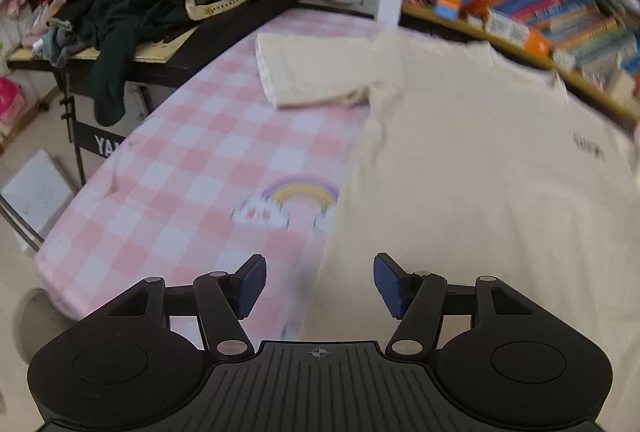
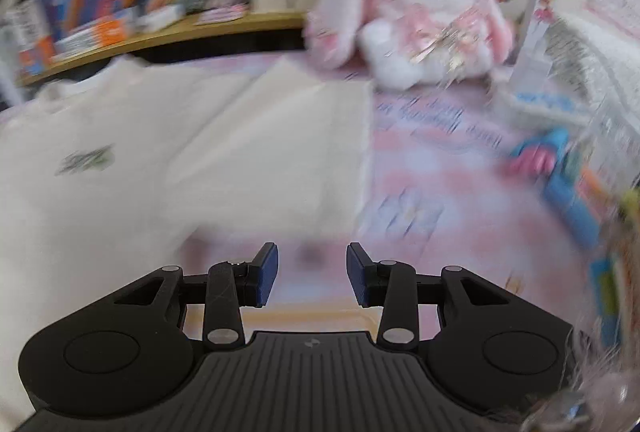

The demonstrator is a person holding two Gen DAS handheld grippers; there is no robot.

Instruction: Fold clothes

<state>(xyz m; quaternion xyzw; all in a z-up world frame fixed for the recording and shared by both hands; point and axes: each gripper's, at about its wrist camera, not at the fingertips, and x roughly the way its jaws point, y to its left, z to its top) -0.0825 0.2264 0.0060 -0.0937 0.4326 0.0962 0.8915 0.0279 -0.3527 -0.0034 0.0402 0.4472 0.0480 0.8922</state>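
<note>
Both grippers are hovering with jaws spread and nothing between them: the left gripper point(image 1: 320, 282) over the shirt's near edge, the right gripper point(image 2: 312, 274) just past its side. Ahead of them a cream T-shirt point(image 1: 472, 168) is lying flat on the pink checked cloth point(image 1: 192, 168), one sleeve point(image 1: 320, 72) folded, small dark lettering on its chest.

Both units same build. Left gripper point(image 1: 320, 282): matte black body, ribbed centre plate with small crosshair mark, round side housings, silver pivot pins, linkage arms, ribbed dark-blue pads point(image 1: 253, 286). Right gripper point(image 2: 312, 274): identical, small logo instead of crosshair.
</note>
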